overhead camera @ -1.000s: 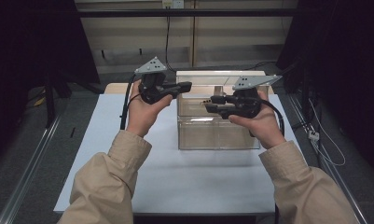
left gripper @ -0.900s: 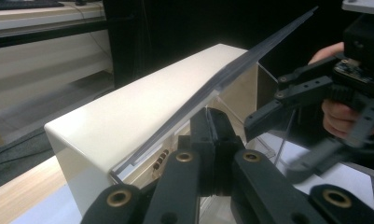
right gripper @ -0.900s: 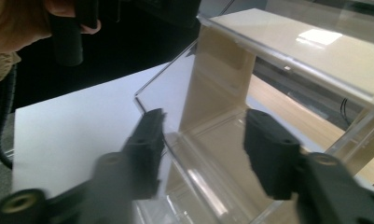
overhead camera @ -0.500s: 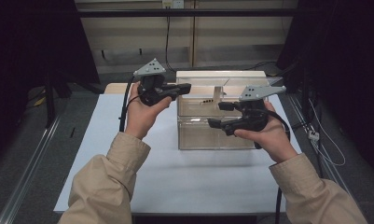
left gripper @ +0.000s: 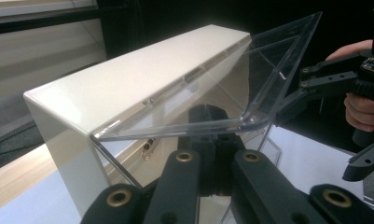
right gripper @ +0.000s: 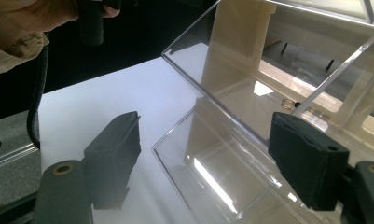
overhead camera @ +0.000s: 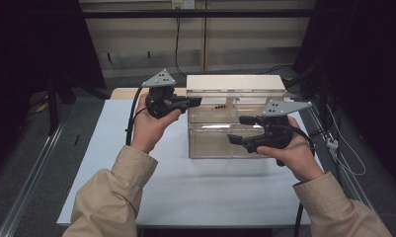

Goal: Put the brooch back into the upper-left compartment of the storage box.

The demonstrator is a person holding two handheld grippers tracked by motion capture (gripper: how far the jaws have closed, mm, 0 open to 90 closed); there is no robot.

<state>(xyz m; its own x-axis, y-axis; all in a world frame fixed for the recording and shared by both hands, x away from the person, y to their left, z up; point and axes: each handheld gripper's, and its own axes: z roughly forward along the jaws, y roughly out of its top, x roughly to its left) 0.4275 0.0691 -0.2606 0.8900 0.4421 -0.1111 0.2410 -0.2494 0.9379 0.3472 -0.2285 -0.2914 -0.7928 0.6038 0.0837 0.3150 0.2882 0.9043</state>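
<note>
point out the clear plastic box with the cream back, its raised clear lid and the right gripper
clear plastic box with cream back [overhead camera: 220, 143], high view, on its clear front wall
raised clear lid [left gripper: 250, 79], left gripper view, on the clear panel
right gripper [overhead camera: 237, 129], high view, midway between its fingertips

The clear plastic box [overhead camera: 225, 138] is showing see-through walls, its cream-white back panel [overhead camera: 235, 82] glowing pale at twelve o'clock. The black left gripper [overhead camera: 195, 102] is wearing a grey three-cornered plate [overhead camera: 159, 79]; the black right gripper [overhead camera: 237, 131] is carrying the same grey at three o'clock. Beige sleeves [overhead camera: 111, 197] are standing out against the plain white table sheet [overhead camera: 185, 192].
</note>
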